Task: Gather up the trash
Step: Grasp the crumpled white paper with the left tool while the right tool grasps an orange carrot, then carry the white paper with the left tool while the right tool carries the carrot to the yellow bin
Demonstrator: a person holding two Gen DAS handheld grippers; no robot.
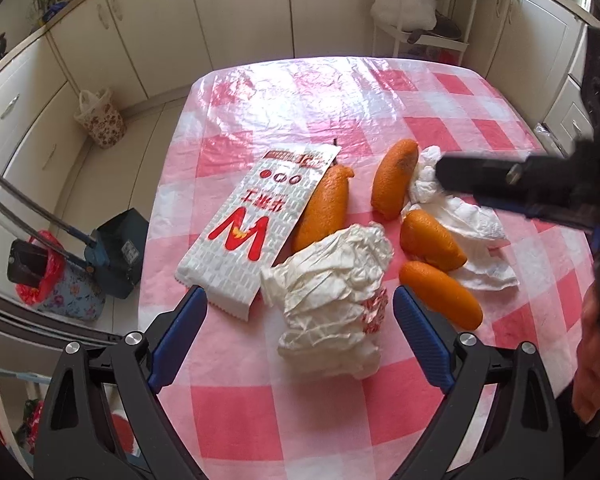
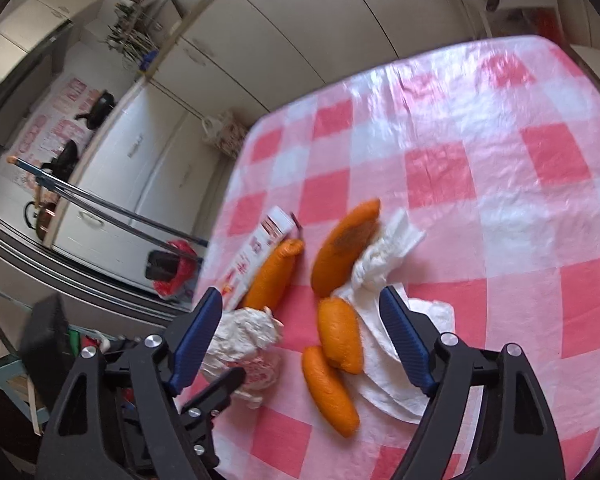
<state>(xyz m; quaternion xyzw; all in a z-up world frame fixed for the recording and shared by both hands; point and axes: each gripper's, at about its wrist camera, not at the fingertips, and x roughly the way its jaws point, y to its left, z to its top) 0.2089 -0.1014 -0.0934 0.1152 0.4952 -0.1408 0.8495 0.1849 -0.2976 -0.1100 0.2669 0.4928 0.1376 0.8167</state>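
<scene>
Jaws wide on both: left gripper (image 1: 300, 332) straddles the crumpled wrapper (image 1: 332, 300) to pinch it, right gripper (image 2: 300, 340) brackets the orange peels (image 2: 338, 340) on the tissue (image 2: 388, 380), printed paper bag (image 1: 252, 224) flat alongside on the checked table (image 1: 380, 96).

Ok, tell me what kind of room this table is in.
Most likely a home kitchen. Cream cabinets line the walls, kettles and pots sit on a counter, and the table's pink checked cloth holds orange peels and a crumpled food wrapper.
</scene>
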